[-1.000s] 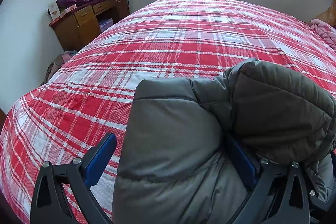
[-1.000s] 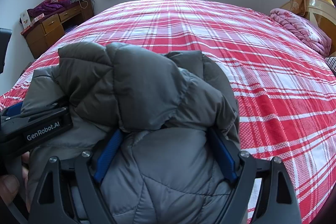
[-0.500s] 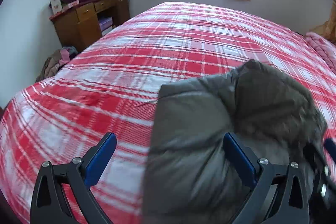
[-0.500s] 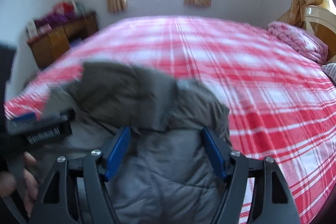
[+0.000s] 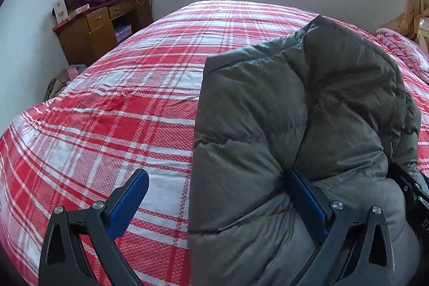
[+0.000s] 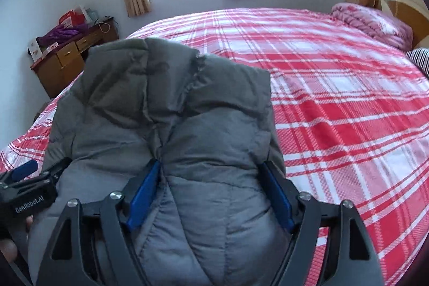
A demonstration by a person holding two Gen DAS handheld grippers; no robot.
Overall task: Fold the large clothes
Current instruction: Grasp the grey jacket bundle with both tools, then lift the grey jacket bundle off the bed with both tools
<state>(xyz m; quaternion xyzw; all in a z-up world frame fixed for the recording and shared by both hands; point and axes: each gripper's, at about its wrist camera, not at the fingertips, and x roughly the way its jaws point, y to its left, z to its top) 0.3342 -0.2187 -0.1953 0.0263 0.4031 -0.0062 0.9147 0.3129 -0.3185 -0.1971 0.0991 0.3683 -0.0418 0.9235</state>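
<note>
So the grey puffer jacket (image 6: 171, 125) is bunched up in a folded heap on the red plaid bedspread (image 6: 348, 111), near its front edge. The right gripper (image 6: 211, 195) has a thick fold of it squeezed between both blue pads, jaws having just eased a bit wider. The left gripper (image 5: 217, 203) is spread wide, only its right pad (image 5: 308, 203) touching the jacket, left one over bare bedspread. A wooden desk (image 5: 102, 28) sits by the wall.

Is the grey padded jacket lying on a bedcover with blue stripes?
No. In the right wrist view the grey padded jacket lies on a bedcover of red and white checks, not blue stripes.
</note>
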